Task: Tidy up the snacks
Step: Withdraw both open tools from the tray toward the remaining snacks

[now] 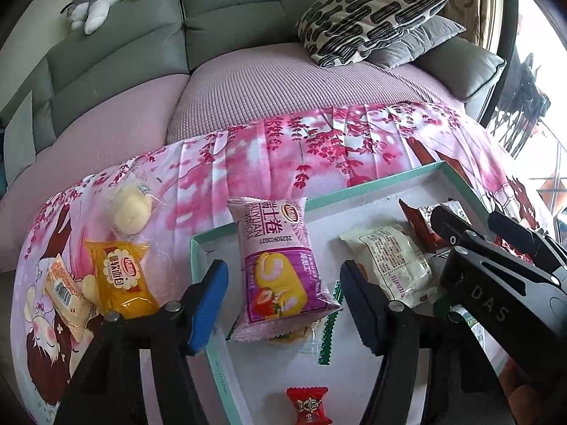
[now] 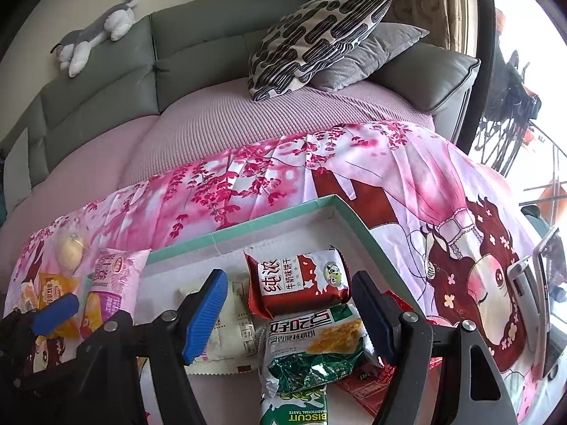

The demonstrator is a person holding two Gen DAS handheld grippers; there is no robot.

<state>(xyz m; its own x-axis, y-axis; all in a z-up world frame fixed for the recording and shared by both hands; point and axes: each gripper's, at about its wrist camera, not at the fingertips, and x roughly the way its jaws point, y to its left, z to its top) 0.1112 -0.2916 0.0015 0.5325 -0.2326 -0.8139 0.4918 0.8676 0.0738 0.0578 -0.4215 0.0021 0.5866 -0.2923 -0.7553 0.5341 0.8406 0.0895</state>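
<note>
Item: pink swiss-roll packet (image 1: 280, 269), propped on the near-left rim of the teal-edged box (image 1: 457, 177), between my left fingers (image 1: 283, 304), which are spread and touch nothing. In the box: white packet (image 1: 393, 265), red milk-biscuit packet (image 2: 301, 283) lying over a green-and-white biscuit packet (image 2: 312, 350), small red candy (image 1: 307, 405). My right fingers (image 2: 288, 315) are spread above these, holding nothing. Outside, left, on the pink floral cloth (image 1: 319, 148) over the surface: yellow bread packet (image 1: 122, 279), orange packet (image 1: 65, 290), clear-wrapped pale bun (image 1: 131, 210). Behind: grey sofa (image 1: 226, 10).
</note>
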